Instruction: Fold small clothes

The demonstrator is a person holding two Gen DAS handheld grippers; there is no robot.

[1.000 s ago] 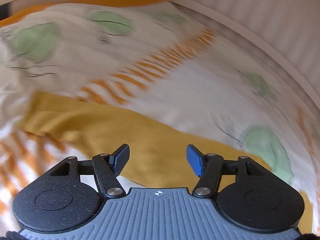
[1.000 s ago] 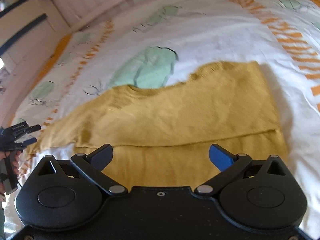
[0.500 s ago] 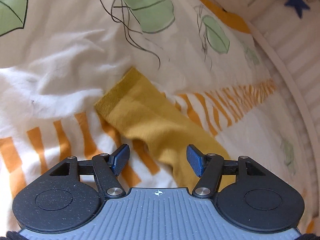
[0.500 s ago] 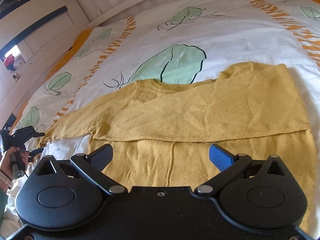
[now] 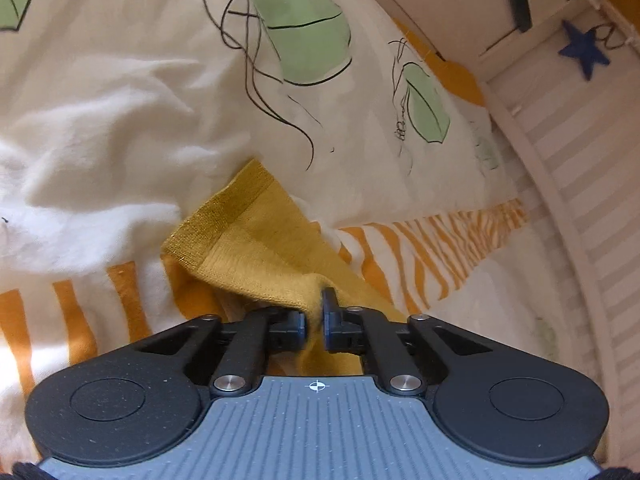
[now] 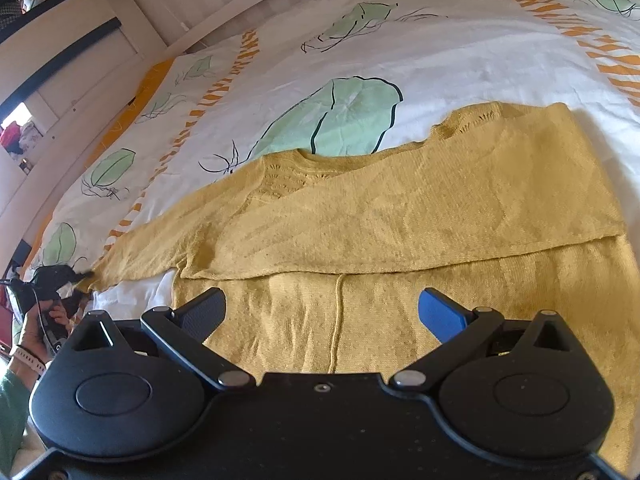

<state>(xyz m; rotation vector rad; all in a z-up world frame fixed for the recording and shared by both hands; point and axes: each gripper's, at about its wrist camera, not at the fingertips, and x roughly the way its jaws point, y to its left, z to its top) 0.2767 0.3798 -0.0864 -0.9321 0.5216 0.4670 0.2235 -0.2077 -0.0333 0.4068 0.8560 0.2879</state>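
A mustard-yellow knit sweater (image 6: 420,216) lies flat on the bed, its right side folded over the body and its left sleeve stretched out to the left. My left gripper (image 5: 315,312) is shut on that sleeve (image 5: 256,240) near its ribbed cuff (image 5: 216,208). It also shows far left in the right wrist view (image 6: 60,276), at the sleeve end. My right gripper (image 6: 322,312) is open and empty, just above the sweater's lower hem area, with a loose yellow thread (image 6: 338,320) between its fingers.
The bed cover (image 6: 460,52) is white with green leaves and orange stripes, wrinkled near the cuff (image 5: 100,152). A white slatted bed rail (image 5: 568,184) runs along the far side, with a blue star (image 5: 584,50) on it.
My left gripper has closed on the sleeve; half a second ago it was open over it. My right gripper stayed open and moved slightly closer over the sweater.
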